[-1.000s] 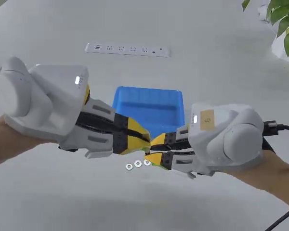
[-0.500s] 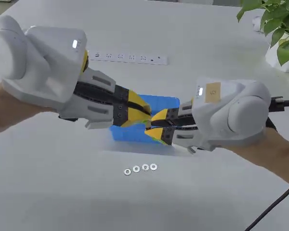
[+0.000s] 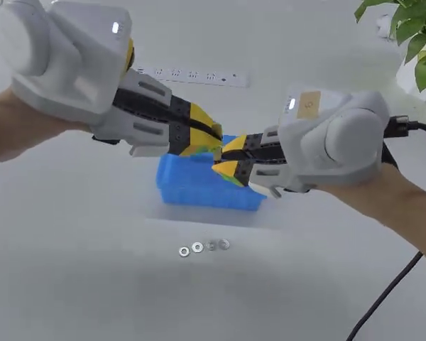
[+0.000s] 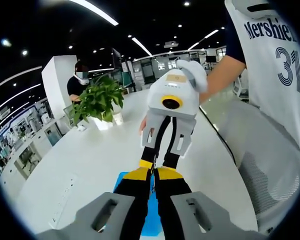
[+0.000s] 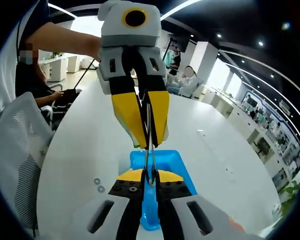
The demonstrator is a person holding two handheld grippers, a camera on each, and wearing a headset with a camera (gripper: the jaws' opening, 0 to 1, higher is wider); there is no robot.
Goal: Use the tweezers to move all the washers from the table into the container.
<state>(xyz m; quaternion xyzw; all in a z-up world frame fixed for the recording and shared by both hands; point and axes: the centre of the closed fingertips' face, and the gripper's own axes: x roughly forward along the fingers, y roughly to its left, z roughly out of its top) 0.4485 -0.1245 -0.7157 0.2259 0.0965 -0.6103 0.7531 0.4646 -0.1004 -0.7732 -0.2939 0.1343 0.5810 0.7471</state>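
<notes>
The left gripper (image 3: 215, 140) and right gripper (image 3: 220, 159) are hanging tip to tip above the blue container (image 3: 199, 190), both pinching narrow on the tweezers (image 5: 149, 142). Four washers (image 3: 204, 246) are lying in a row on the table (image 3: 71, 270) just before it.

Lifts left hand-held gripper (image 3: 214, 137) and right hand-held gripper (image 3: 224, 162), tips together on the tweezers (image 5: 149, 150), from low over the washers (image 3: 204, 246) a second ago to above the container (image 3: 199, 192). Leaves four washers in plain sight on the counter (image 3: 71, 284), where three showed before.
</notes>
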